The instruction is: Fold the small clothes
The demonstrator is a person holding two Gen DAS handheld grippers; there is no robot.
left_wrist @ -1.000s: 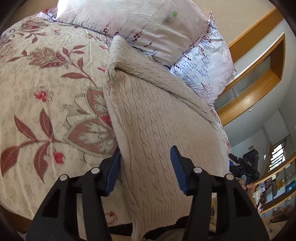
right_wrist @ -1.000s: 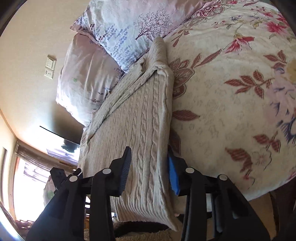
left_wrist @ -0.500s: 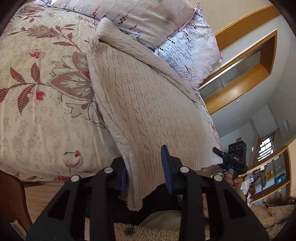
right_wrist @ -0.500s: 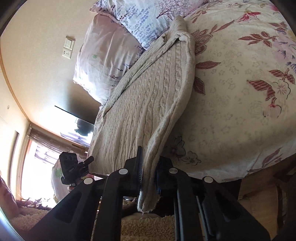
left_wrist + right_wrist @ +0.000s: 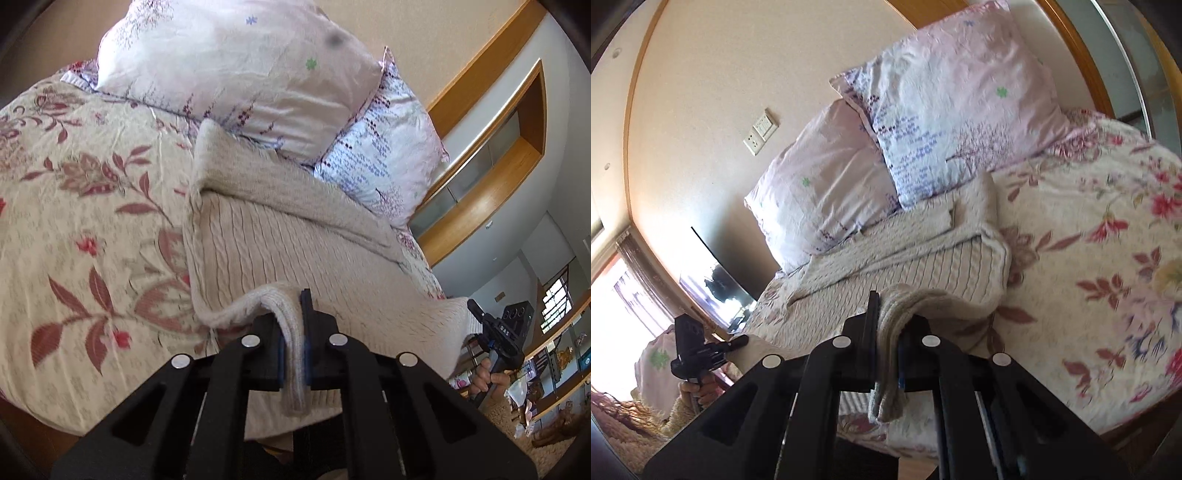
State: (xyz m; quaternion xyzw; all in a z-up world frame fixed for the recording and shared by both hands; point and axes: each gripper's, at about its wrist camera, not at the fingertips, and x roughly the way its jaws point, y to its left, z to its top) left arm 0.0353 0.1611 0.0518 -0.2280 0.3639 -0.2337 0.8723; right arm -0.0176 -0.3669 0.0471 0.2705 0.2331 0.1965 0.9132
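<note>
- One beige cable-knit sweater [image 5: 295,251] on the floral bed [image 5: 92,221].
- Two tools: left tool [image 5: 293,354] and right tool [image 5: 888,354] each pinch its hem.
- Two pillows [image 5: 923,140] behind.

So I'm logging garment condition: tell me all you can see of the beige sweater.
The sweater is a beige cable-knit with a ribbed hem, lying on the floral bedspread, its far end folded over by the pillows. Its near hem is lifted at two corners, pinched by the left gripper and right gripper.
</note>
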